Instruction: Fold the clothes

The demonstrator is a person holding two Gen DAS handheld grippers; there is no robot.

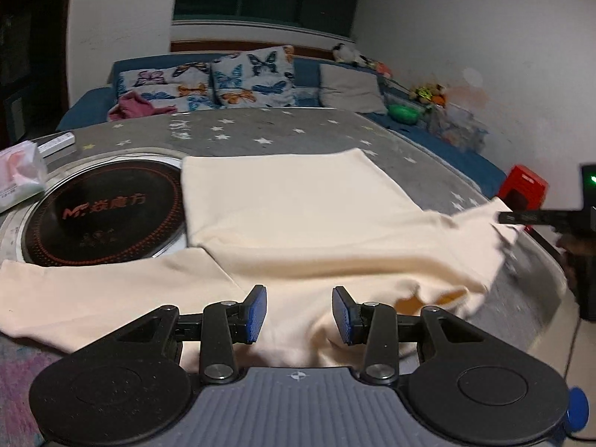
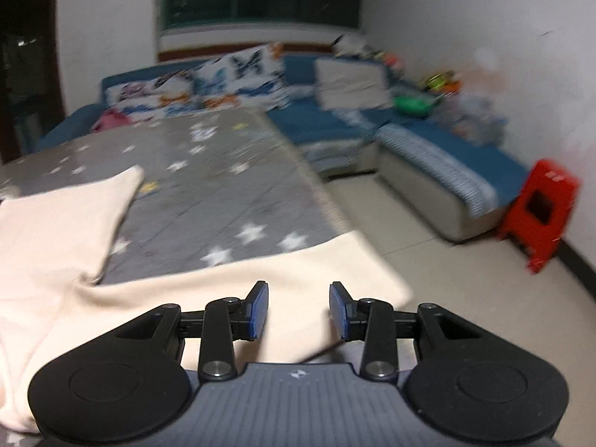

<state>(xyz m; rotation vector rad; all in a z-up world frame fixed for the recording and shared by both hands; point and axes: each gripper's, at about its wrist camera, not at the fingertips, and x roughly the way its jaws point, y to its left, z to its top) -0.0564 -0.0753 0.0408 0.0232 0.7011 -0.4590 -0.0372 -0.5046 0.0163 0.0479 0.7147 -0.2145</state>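
Observation:
A cream-coloured garment [image 1: 298, 223] lies spread on the grey star-patterned table [image 1: 260, 130], its body flat and a sleeve reaching left. My left gripper [image 1: 300, 313] is open, hovering over the garment's near edge. The other gripper shows at the right edge of the left wrist view [image 1: 521, 218], at the garment's right sleeve. In the right wrist view the garment [image 2: 186, 290] runs across the table's near right corner. My right gripper [image 2: 298, 309] is open just above that sleeve edge, holding nothing. This view is blurred.
A round black induction cooker [image 1: 104, 212] sits in the table, partly under the garment. A tissue pack [image 1: 18, 175] lies at the left. A blue sofa with butterfly pillows [image 1: 238, 82] stands behind. A red stool [image 2: 540, 208] stands on the floor at the right.

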